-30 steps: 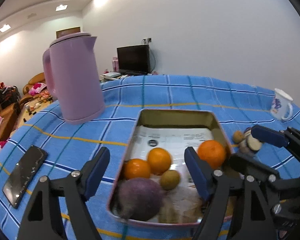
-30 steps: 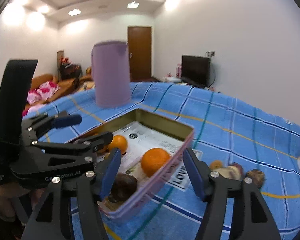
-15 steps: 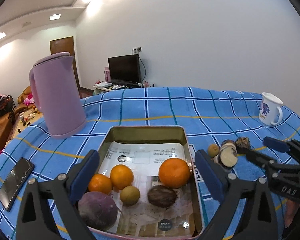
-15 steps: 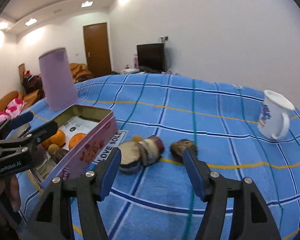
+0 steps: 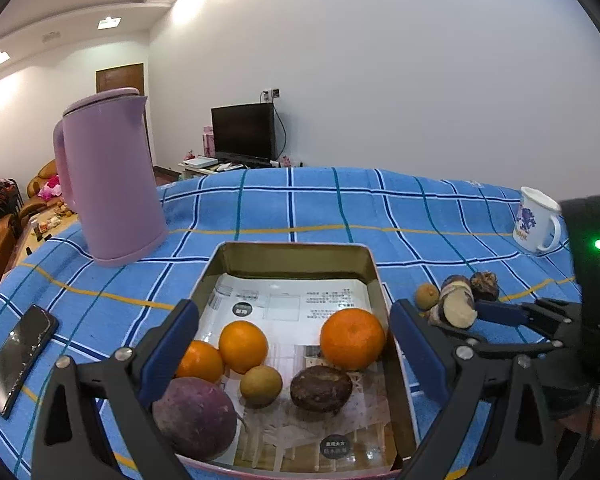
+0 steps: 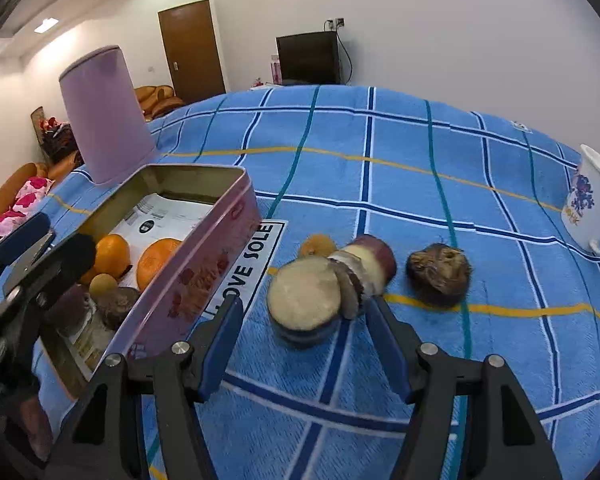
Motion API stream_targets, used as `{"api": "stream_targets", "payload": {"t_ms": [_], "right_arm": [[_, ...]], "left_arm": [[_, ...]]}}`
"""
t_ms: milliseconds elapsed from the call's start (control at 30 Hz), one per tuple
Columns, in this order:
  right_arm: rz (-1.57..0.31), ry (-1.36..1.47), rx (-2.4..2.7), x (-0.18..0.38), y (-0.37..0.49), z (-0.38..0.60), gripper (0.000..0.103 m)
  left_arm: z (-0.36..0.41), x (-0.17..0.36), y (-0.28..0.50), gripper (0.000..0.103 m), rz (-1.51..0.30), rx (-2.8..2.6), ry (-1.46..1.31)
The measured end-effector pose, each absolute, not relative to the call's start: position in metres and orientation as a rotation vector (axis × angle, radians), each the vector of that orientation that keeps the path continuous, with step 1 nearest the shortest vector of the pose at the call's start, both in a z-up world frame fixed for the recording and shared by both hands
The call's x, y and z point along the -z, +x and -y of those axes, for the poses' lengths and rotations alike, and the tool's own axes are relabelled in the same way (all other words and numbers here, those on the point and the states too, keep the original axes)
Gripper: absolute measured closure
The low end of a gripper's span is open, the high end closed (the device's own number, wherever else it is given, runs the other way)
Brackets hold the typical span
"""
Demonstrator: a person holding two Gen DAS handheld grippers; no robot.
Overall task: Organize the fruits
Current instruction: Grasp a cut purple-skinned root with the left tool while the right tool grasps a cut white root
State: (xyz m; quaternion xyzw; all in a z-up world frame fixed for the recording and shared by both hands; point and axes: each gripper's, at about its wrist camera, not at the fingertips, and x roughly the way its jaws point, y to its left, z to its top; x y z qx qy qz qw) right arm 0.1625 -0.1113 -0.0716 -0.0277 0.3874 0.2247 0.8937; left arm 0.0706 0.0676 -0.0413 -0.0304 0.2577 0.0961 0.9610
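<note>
Two grippers – left gripper (image 5: 294, 354) wide over the tin (image 5: 296, 249), right gripper (image 6: 302, 336) closing around the cut sweet potato (image 6: 306, 296)

Right claw (image 6: 300, 320) points down at the blue checked tabletop (image 6: 420, 168), jaws closing, cut sweet potato (image 6: 306, 298) between the pads, contact not clear. Wrinkled dark fruit (image 6: 438, 274) just right of it. Pink tin (image 6: 204, 264) at left holds oranges (image 6: 156, 256). White mug (image 6: 594, 208) far right.
</note>
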Motion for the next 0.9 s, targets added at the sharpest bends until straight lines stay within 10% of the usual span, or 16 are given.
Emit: {"api": "stream_targets", "payload": {"t_ms": [900], "right_arm": [[-0.734, 0.013, -0.272, 0.063, 0.166, 0.233, 0.063]], "left_arm": [[0.047, 0.033, 0.121, 0.006, -0.584, 0.056, 0.042]]}}
